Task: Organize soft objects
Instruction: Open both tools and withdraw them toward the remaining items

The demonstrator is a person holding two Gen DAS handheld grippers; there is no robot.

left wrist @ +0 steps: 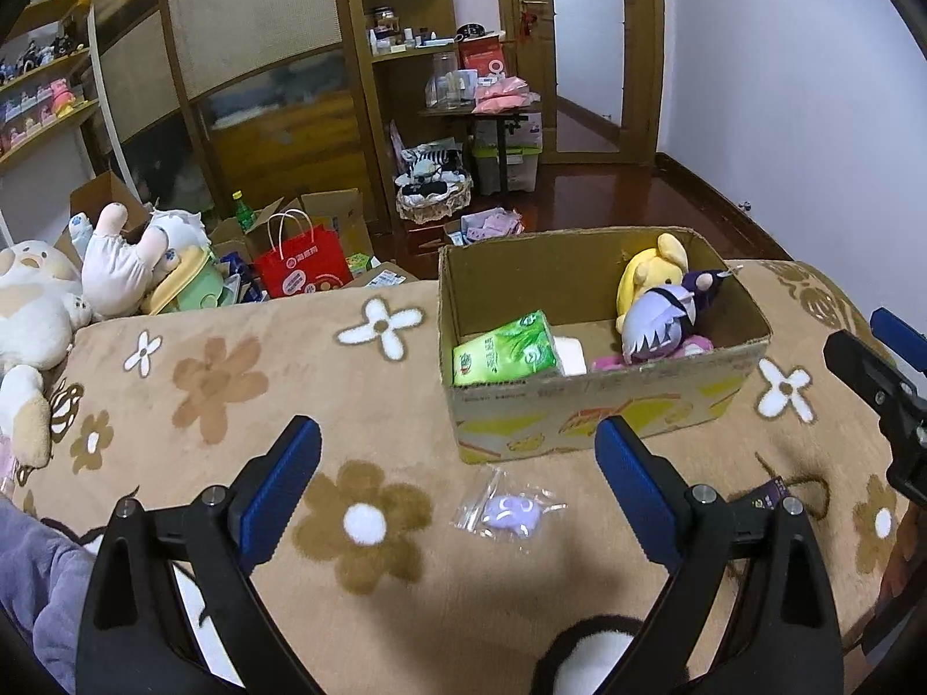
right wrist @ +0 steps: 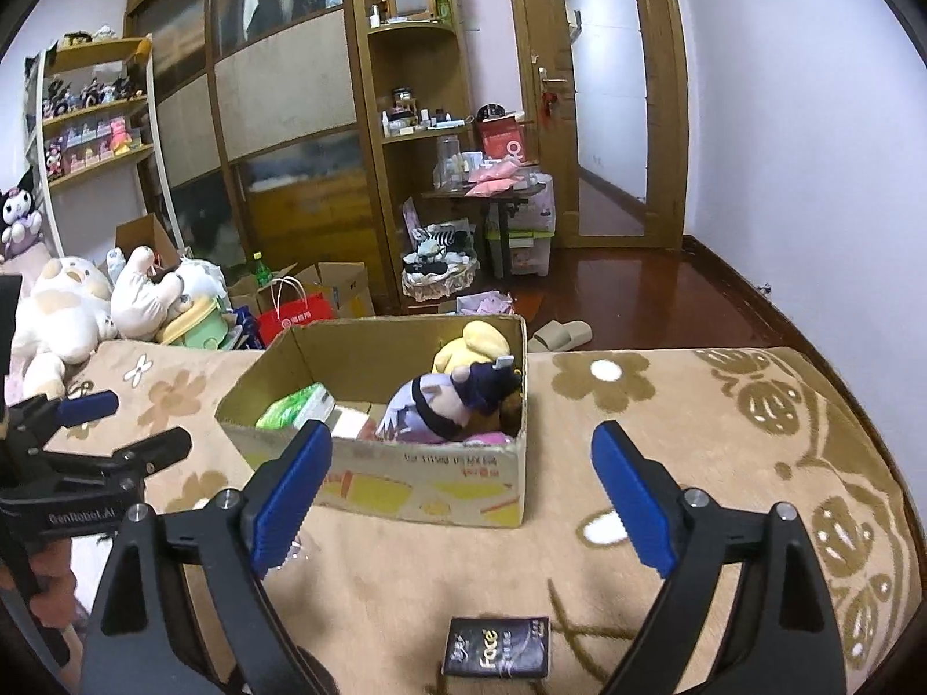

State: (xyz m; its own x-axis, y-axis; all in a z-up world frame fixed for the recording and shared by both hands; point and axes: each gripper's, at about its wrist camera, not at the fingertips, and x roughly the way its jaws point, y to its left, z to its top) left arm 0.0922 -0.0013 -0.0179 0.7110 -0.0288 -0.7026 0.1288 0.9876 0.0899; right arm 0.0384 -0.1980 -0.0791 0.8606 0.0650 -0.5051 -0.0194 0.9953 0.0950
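An open cardboard box [left wrist: 608,411] [right wrist: 405,475] stands on a beige flowered blanket [left wrist: 232,382]. Inside it lie a green tissue pack [left wrist: 507,350] [right wrist: 287,408], a yellow plush [left wrist: 652,278] [right wrist: 472,341] and a grey-haired plush doll [left wrist: 663,327] [right wrist: 440,405]. A small purple soft item in a clear bag [left wrist: 513,512] lies in front of the box, between and just beyond the fingers of my open, empty left gripper [left wrist: 457,475]. A dark tissue pack [right wrist: 497,647] lies below my open, empty right gripper [right wrist: 460,480], which faces the box's front.
Large white plush toys [left wrist: 35,301] [right wrist: 64,307] and a green-yellow container [left wrist: 191,284] lie at the blanket's far left. Beyond the blanket are a red paper bag [left wrist: 301,272], cardboard boxes, a wardrobe, shelves and a wicker basket [left wrist: 431,197]. Slippers [right wrist: 559,335] lie on the floor.
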